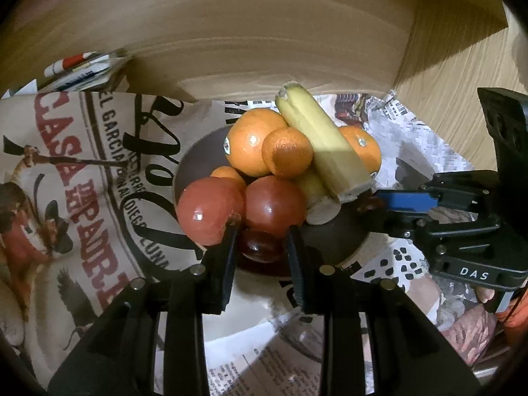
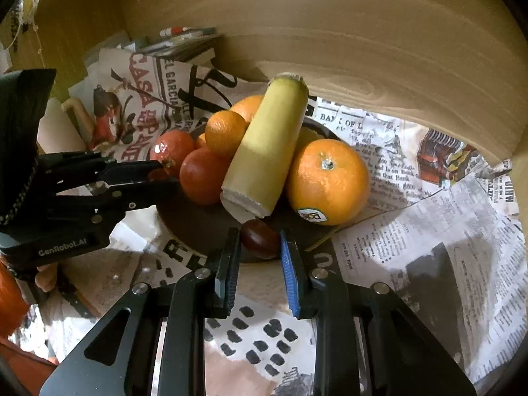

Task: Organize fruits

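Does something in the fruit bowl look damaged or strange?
Yes. The banana on top of the pile is cut: both ends are blunt and the pale flesh shows at the lower end. It leans steeply across the oranges instead of lying flat in the bowl.

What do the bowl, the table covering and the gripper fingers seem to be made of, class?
Bowl: probably glazed ceramic or matte plastic; dark brown, smooth, dull sheen, pale rim edge.
Table covering: printed paper, newspaper style; creases, overlapping sheets, matte print.
Right gripper fingers: black rigid plastic or metal, with a ribbed blue pad, likely rubber.
Left gripper fingers: the same black build, dark ribbed pads.
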A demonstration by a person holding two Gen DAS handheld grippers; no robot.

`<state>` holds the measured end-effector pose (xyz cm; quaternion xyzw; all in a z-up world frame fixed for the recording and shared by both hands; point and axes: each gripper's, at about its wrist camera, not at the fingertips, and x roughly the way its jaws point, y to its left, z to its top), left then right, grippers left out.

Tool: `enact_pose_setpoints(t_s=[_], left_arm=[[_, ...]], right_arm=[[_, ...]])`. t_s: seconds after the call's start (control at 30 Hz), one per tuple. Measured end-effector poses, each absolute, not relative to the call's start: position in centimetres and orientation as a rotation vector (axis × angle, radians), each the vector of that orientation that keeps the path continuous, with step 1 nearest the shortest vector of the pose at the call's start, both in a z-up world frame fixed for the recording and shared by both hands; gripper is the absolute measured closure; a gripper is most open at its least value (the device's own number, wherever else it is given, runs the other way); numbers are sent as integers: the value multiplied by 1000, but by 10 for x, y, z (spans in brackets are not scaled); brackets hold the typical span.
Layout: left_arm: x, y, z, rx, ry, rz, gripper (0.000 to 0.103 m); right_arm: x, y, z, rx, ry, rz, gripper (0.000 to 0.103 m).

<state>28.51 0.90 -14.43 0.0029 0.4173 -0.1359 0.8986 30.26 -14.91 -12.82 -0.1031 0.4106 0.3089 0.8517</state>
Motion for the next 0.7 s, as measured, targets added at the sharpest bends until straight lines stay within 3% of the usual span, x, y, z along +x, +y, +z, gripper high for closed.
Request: enact_pose_setpoints(t_s=[0.3,0.37,0.5,0.7], left_arm=[[290,6,-153,12,887,-291,71],[290,6,-153,12,890,-296,68],[287,4,-152,20,883,-301,61],[276,10,-140,5,848,-271,60]], right_arm=[[308,-146,-136,-229,881,637,80],[308,-146,-136,-228,884,640,78],[306,-145,-135,-227,875,636,57],[298,-154,-120,-197,830,617,57]])
